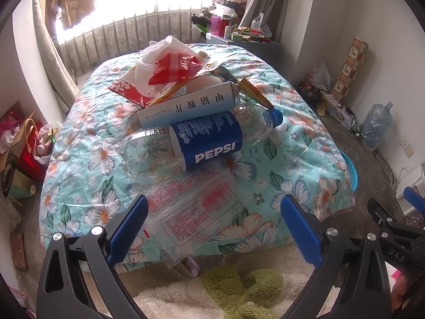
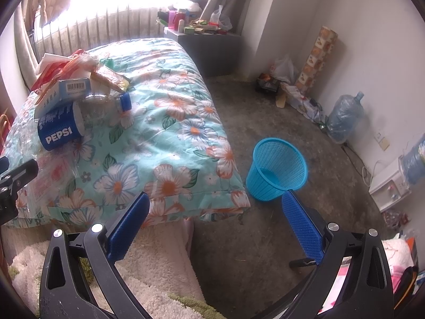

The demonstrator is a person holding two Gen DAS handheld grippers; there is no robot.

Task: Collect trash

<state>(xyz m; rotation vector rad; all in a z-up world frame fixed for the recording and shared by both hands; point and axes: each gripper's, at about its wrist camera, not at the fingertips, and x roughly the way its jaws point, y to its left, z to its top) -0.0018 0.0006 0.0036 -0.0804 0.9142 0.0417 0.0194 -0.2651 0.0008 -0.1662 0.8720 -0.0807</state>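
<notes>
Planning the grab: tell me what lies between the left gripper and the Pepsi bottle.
In the left wrist view, a clear printed plastic wrapper lies on the quilt between the open left gripper and the Pepsi bottle.

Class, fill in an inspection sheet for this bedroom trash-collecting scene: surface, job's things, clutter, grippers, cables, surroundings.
Surface: floral quilt over a raised surface.
Job's things: empty Pepsi bottle lying on its side; white medicine box behind it; red wrappers and tissue piled on the quilt; clear printed plastic bag at the near edge; blue mesh bin empty on the floor.
Clutter: bags and boxes along the walls.
Grippers: left gripper and right gripper open, empty.
Cables: wires along the far wall.
Surroundings: water jug, bright window.
</notes>
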